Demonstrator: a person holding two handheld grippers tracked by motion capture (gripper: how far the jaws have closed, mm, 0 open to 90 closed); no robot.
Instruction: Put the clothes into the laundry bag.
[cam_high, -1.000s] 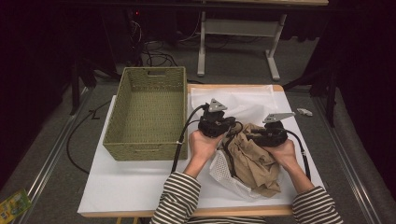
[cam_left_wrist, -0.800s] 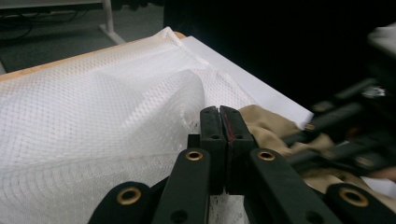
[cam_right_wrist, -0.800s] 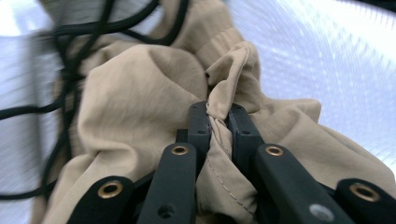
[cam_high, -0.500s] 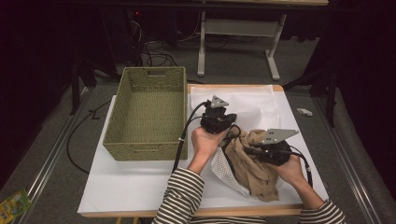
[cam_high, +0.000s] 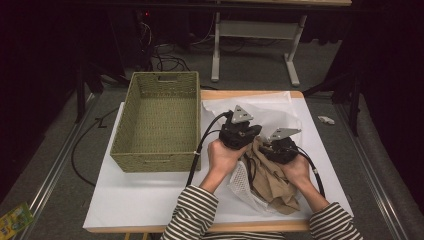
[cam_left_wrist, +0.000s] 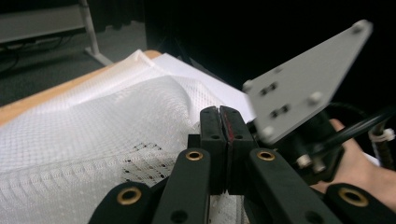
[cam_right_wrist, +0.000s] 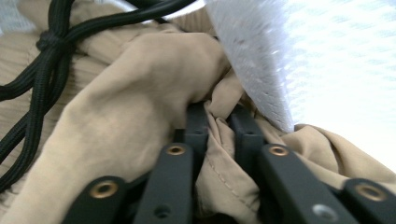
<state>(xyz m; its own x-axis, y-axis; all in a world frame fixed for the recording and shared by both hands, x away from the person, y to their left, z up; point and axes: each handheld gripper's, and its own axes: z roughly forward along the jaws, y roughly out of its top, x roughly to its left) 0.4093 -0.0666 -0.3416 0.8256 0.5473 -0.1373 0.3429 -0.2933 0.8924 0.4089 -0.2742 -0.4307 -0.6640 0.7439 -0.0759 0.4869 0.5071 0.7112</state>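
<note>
High view: tan garment (cam_high: 270, 180) lies half inside white mesh bag (cam_high: 240, 181) on the table, beside the wicker basket (cam_high: 160, 125). Left gripper view: left gripper (cam_left_wrist: 219, 122) pinches the mesh, jaws fully together. Right gripper view: right gripper (cam_right_wrist: 219, 122), jaws just reopening slightly, pinches a garment fold. Risk: thin mesh slipping free, drawcord (cam_right_wrist: 28, 74) snagging.

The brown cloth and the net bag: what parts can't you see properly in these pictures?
- Brown cloth: high view, its top is hidden under the right claw and hand; what garment it is cannot be told.
- Net bag: left gripper view, cut off by the left and bottom edges; whether the shut left claw pinches any mesh is hidden by its jaws.
- Small white thing on the floor: high view, too small to identify.
</note>
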